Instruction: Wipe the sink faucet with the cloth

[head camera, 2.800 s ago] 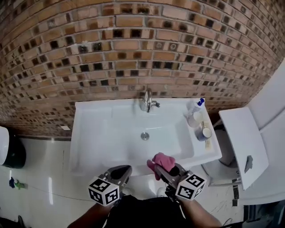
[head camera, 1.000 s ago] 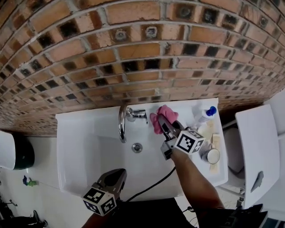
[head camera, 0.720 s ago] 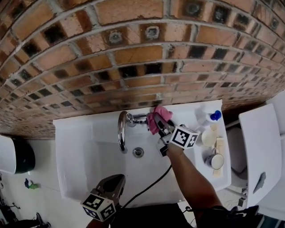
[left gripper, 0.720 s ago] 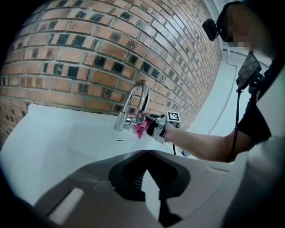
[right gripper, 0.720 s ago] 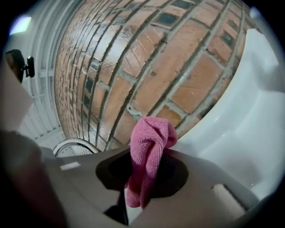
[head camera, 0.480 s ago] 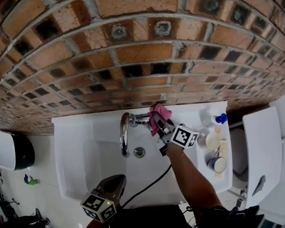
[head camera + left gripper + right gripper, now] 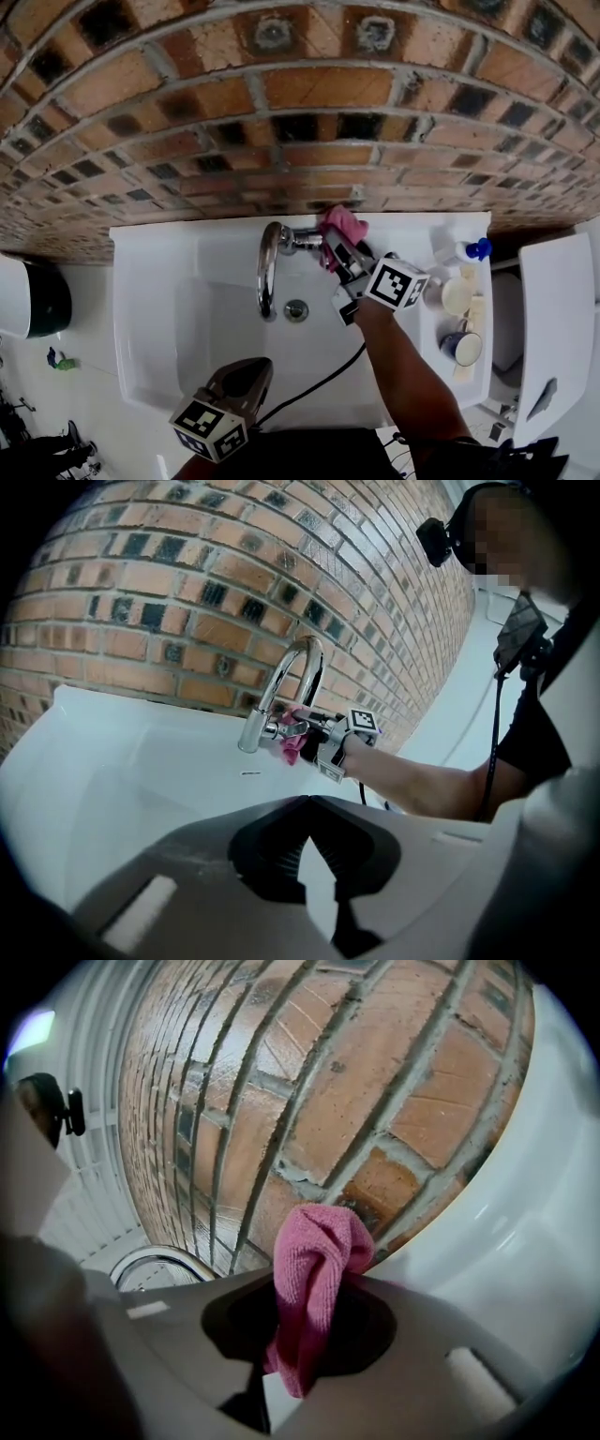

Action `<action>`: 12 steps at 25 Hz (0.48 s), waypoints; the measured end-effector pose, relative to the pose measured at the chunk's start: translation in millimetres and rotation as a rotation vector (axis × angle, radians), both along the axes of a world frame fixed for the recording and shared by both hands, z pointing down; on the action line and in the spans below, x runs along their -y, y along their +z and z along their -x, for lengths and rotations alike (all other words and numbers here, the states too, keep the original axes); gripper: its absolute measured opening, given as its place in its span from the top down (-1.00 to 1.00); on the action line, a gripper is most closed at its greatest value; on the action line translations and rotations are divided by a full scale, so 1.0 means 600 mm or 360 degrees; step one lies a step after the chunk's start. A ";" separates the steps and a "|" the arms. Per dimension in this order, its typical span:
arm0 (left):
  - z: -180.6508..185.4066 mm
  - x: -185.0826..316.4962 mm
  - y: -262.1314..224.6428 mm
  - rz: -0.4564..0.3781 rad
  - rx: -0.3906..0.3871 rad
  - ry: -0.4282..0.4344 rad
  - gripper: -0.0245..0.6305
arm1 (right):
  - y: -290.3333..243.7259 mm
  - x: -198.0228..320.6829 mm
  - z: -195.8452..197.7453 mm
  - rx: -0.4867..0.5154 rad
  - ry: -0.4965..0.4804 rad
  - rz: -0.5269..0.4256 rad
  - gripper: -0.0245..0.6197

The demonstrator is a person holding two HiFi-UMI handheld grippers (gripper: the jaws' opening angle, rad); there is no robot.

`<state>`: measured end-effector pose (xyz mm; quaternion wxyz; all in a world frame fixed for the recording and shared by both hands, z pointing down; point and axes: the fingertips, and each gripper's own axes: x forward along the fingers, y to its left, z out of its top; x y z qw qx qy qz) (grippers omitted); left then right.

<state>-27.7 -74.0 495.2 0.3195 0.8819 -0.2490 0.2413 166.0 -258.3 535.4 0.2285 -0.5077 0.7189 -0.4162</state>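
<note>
In the head view the right gripper [image 7: 337, 246] covers the near part of the cloth [image 7: 344, 222], and the 2 together hide the base of the faucet [image 7: 266, 272]. The bin [image 7: 26, 300] is cut by the left edge, the white fixture [image 7: 562, 309] by the right edge, and the person's body by the bottom edge. Print on the bottle [image 7: 461, 251] is too small to read. In the left gripper view the left gripper [image 7: 307, 803] hides the front of the sink [image 7: 112, 761], and the cloth masks the faucet's foot. In the right gripper view only 1 arc of the faucet shows above the gripper, and the cloth's lower end is lost between the jaws. A dark shape [image 7: 47, 1101] at top left is too blurred to name.
</note>
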 end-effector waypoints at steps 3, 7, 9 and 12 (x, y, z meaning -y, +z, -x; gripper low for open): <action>0.004 -0.009 0.006 0.0006 -0.0012 -0.0005 0.91 | -0.009 -0.011 0.006 0.0009 -0.0021 -0.0016 0.66; 0.009 -0.004 -0.003 0.0025 -0.0057 -0.0060 0.91 | -0.027 -0.026 0.011 0.0023 -0.0045 -0.0044 0.66; 0.014 -0.004 -0.006 0.0019 -0.0060 -0.0061 0.91 | -0.031 -0.037 0.013 0.0036 -0.0037 -0.0042 0.66; 0.016 -0.010 -0.010 0.0020 -0.0061 -0.0052 0.91 | -0.041 -0.055 0.016 0.0022 -0.0036 -0.0058 0.66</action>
